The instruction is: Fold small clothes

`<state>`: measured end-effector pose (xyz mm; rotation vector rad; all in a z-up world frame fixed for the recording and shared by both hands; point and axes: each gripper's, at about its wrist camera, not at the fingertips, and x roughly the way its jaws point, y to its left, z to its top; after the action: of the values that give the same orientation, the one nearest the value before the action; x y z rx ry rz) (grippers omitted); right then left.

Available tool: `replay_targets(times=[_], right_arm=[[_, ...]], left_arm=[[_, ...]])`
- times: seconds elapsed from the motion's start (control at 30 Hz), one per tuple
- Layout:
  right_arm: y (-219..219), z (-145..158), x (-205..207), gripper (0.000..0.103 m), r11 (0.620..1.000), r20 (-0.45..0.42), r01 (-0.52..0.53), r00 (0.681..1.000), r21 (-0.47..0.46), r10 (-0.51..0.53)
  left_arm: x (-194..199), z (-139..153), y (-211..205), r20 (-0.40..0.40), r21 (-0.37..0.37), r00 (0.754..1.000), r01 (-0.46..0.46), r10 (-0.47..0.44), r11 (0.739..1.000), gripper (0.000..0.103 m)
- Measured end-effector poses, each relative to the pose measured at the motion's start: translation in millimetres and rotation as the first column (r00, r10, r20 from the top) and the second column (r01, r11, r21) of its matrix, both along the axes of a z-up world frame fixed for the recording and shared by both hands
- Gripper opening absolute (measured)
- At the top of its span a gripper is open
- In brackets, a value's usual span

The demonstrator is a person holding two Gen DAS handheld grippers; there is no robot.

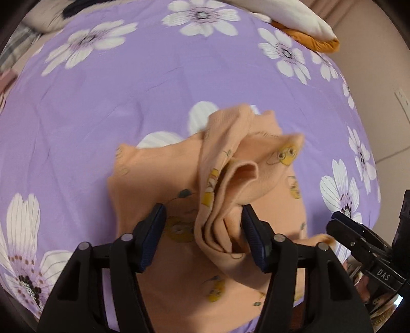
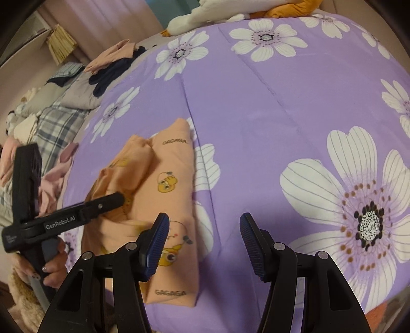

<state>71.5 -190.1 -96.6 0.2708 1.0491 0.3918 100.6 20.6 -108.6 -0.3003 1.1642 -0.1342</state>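
Note:
A peach child's garment (image 1: 256, 184) with yellow cartoon prints lies partly folded on the purple flowered bedspread (image 1: 102, 115). A raised bunch of its fabric stands between the jaws of my left gripper (image 1: 202, 208), resting against the right pad (image 1: 252, 230). The left pad is clear of it, so the jaws are open. In the right wrist view the garment (image 2: 166, 164) lies left of centre with the left gripper (image 2: 120, 198) reaching onto its folded part. My right gripper (image 2: 204, 217) hangs open over bare bedspread just right of the garment's edge, holding nothing.
A heap of other clothes (image 2: 64, 102) lies at the bed's far left. A white and orange plush toy (image 2: 205, 15) rests at the far edge. A hand (image 2: 51, 271) holds the left gripper's handle. The bedspread (image 2: 282, 102) spreads wide to the right.

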Motion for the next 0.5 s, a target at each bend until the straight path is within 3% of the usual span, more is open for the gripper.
replay_targets(times=[0.2, 0.37, 0.5], right_arm=[[25, 0, -8, 0.06, 0.997, 0.005, -0.081, 0.997, -0.01, 0.082], [37, -1, -8, 0.06, 0.993, 0.003, -0.117, 0.993, -0.02, 0.117], [41, -6, -6, 0.06, 0.992, -0.015, -0.128, 0.992, -0.025, 0.127]], left_arm=[[-19, -1, 21, 0.012, 0.011, 0.999, -0.051, 0.051, 0.999, 0.06], [-37, -5, 43, -0.016, -0.022, 0.996, -0.09, 0.09, 0.996, 0.059], [-49, 6, 51, -0.001, -0.147, 0.996, -0.092, 0.093, 0.985, 0.058]])
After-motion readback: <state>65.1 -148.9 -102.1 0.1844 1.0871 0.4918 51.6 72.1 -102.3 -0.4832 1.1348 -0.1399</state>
